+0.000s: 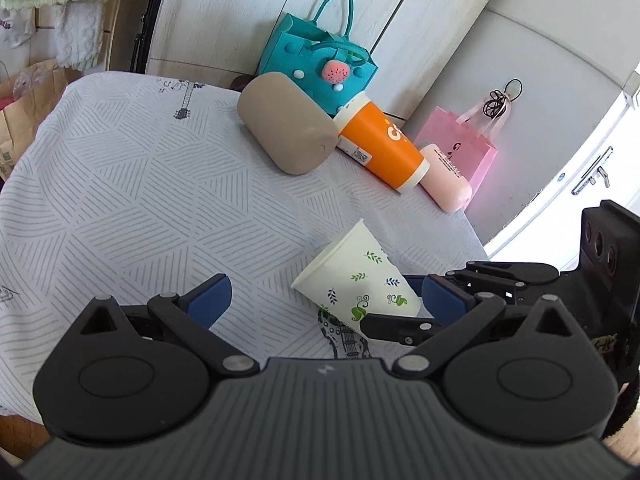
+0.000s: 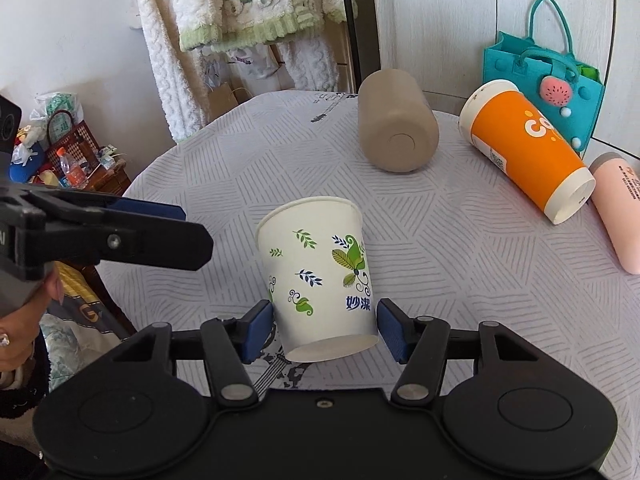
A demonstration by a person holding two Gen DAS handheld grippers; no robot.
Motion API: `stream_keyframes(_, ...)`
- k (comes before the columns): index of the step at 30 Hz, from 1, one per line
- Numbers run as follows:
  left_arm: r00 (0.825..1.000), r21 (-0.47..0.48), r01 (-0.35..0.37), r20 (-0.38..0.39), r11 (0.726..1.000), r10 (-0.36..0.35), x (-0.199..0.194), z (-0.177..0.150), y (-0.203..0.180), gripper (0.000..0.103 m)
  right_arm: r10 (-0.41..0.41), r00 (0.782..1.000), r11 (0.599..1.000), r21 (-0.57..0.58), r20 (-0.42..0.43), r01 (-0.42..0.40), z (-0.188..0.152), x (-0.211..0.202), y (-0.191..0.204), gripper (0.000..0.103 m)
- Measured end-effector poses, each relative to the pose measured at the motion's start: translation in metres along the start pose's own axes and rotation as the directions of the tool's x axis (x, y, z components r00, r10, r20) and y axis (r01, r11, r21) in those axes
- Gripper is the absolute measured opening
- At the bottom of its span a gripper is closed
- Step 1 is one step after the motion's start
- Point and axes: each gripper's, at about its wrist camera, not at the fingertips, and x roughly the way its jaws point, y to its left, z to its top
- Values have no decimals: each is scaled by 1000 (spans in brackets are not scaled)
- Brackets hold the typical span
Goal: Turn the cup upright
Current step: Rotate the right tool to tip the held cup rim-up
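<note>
A white paper cup with green and blue leaf prints (image 2: 320, 272) is tilted, its mouth pointing away, its base between the blue pads of my right gripper (image 2: 325, 330). The pads sit close on both sides of the base; a narrow gap shows at the right pad. In the left wrist view the same cup (image 1: 356, 276) leans on the table with the right gripper's fingers (image 1: 440, 300) around its base. My left gripper (image 1: 324, 300) is wide open and empty, just left of the cup.
On the grey patterned tablecloth (image 2: 440, 280) lie a beige cup (image 2: 394, 128), an orange cup (image 2: 528, 148) and a pink bottle (image 2: 620, 208), all on their sides. A teal bag (image 2: 544, 76) stands behind them. A pink bag (image 1: 460, 140) hangs at the table's edge.
</note>
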Motion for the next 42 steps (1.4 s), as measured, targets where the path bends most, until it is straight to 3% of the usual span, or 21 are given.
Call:
stream_keyframes(7,997,-102,72,-23,992,-74,3,-13,6,103,52,998,998,-39,21,-51,-4,-7,-4,64)
stream_keyframes(13,974,-192,198,-73,961,-215,20,-21,6,100,93,994,991,-98,57,-87,-14,-21,-3,66)
stream_keyframes(19,973,-204,206,-60,957,-222,37,-22,0,100,122,991,986,-122,58,-115,-14,-22,-5,66)
stream_keyframes(24,978,-231,197,-18,953,-206,45,-26,4,79,117,992,981,-160,39,-109,-8,-16,-3,66)
stream_keyframes(26,978,-241,199,-10,950,-207,48,-27,5,77,105,994,979,-178,30,-98,-5,-12,-3,66)
stream_keyframes(30,977,-270,204,-11,941,-215,54,-27,9,77,93,995,975,-204,29,-85,-1,-6,-5,72)
stream_keyframes(35,985,-272,170,11,947,-174,55,-27,13,77,110,994,974,-203,27,-102,2,1,-9,74)
stream_keyframes(38,984,-310,176,53,934,-168,53,-28,23,77,88,996,974,-210,32,-79,5,6,-10,90)
stream_keyframes(42,983,-323,183,48,929,-177,57,-26,28,77,120,993,975,-191,14,-115,10,11,-15,89)
